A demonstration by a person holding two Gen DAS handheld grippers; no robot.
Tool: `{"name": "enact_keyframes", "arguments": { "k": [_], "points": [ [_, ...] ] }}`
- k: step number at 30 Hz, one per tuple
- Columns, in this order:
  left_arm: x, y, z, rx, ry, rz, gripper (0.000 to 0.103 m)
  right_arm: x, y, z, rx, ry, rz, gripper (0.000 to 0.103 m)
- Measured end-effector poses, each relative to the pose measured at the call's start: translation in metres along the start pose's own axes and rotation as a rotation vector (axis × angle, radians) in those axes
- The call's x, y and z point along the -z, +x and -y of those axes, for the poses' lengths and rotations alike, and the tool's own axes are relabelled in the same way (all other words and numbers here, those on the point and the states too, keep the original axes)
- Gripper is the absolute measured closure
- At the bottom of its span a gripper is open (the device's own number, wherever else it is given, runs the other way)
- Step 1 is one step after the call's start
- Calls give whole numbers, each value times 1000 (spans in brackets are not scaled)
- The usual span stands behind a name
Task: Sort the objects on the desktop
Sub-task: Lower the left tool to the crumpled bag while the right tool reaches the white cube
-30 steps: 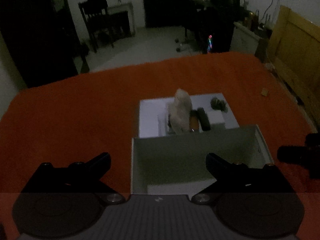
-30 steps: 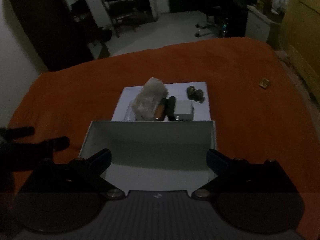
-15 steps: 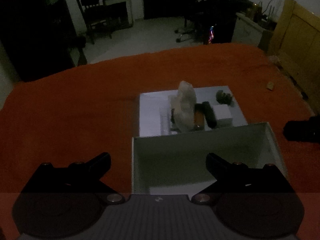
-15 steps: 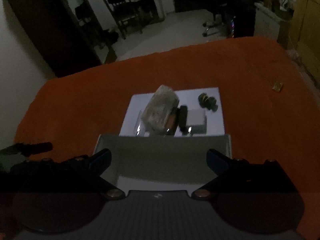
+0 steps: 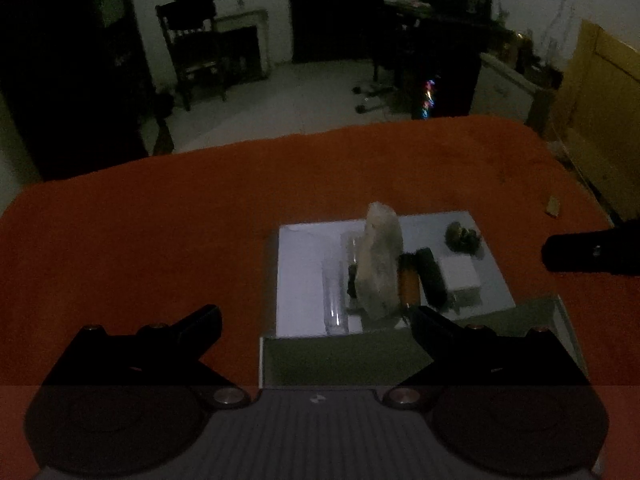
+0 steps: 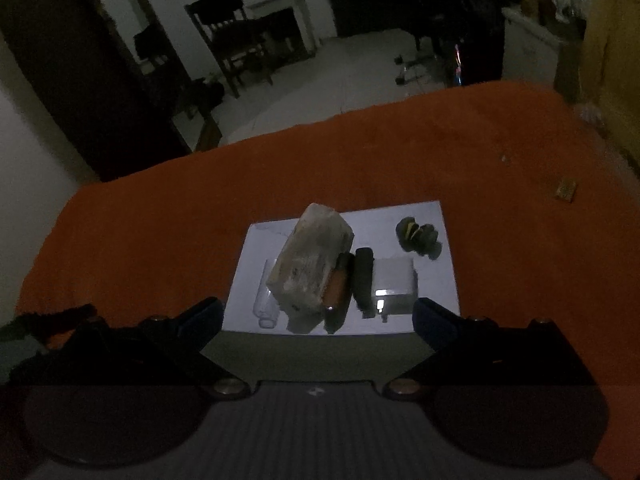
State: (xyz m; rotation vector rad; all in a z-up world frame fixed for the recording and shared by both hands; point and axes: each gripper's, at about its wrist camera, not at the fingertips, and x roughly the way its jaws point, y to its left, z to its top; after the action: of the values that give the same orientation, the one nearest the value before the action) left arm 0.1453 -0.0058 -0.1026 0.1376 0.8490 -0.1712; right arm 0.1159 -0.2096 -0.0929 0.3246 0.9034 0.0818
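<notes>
Left wrist view: left claw (image 5: 316,320) wide, empty, low centre of frame. Since a second ago both cameras pulled back and up, so the open box (image 5: 344,354) now sits lower in frame, mostly under the fingers. On the white sheet (image 6: 400,216), left to right: clear tube (image 6: 266,300), wrapped pale block (image 6: 312,264), brown stick (image 6: 340,284), black stick (image 6: 362,276), white adapter (image 6: 394,280), dark clips (image 6: 418,236). Right claw (image 6: 316,316) wide, empty. Items remain outside the box; whether sorting is early or late can't be told
</notes>
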Motion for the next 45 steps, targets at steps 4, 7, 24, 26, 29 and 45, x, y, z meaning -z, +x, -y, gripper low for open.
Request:
{"name": "enact_keyframes", "arguments": {
  "k": [4, 7, 24, 26, 29, 45],
  "points": [
    [-7, 16, -8, 20, -51, -20, 0, -13, -3, 6, -72, 29, 68, 0],
    [-9, 30, -12, 5, -60, -27, 0, -20, 2, 7, -79, 13, 89, 0],
    [-27, 60, -32, 109, -87, -158, 1, -63, 15, 38, 9, 32, 92, 0],
    [-30, 69, -28, 109, -86, -155, 1, -72, 17, 41, -7, 64, 116, 0],
    [-35, 82, -22, 110, -86, -149, 1, -83, 30, 43, -25, 105, 123, 0],
    [-23, 169, 19, 120, 3, -147, 1, -68, 171, 73, 95, 0, -66, 2]
  ]
}}
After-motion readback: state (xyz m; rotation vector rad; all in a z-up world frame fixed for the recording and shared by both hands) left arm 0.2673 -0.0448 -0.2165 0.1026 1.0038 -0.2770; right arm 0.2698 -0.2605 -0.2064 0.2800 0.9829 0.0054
